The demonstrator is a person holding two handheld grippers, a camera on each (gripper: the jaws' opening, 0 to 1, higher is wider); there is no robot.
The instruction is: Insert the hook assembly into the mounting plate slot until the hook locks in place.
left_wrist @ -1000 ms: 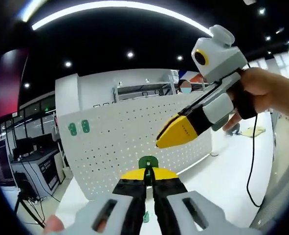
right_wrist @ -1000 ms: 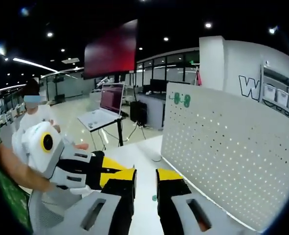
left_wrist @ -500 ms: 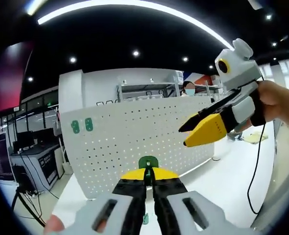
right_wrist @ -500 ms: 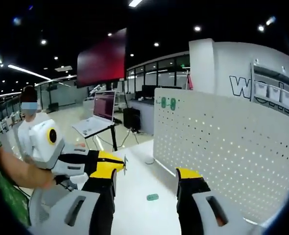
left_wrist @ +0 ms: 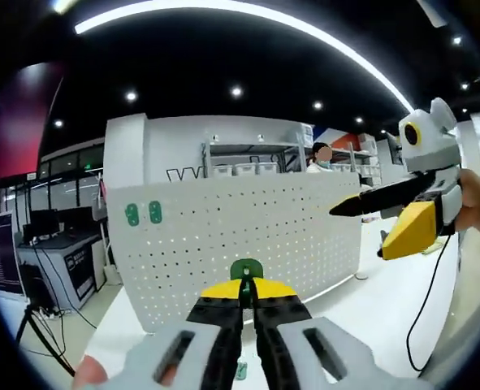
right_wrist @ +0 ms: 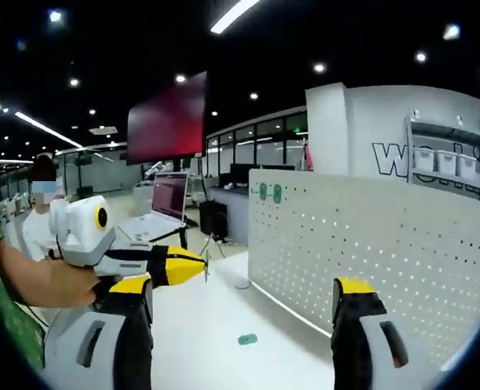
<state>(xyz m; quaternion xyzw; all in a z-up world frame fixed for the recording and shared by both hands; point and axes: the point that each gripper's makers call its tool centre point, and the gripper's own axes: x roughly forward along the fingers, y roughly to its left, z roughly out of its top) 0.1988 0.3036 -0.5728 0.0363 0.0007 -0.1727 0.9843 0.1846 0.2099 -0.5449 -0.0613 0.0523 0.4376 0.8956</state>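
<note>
Left gripper (left_wrist: 246, 294) clamps green hook (left_wrist: 245, 270); right gripper (right_wrist: 244, 296) agape; pegboard (right_wrist: 369, 244) likely hookless.

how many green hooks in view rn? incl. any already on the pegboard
4: two side by side at the pegboard's top corner, one pinched in the left claw at, one lying on the white table at. More may be hidden.

Matt white perforated pegboard (left_wrist: 240, 236); small green plastic hook (left_wrist: 245, 269); smooth white tabletop (right_wrist: 215, 325).

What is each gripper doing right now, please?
Left gripper: shut on the green hook.
Right gripper: open, holding nothing.
</note>
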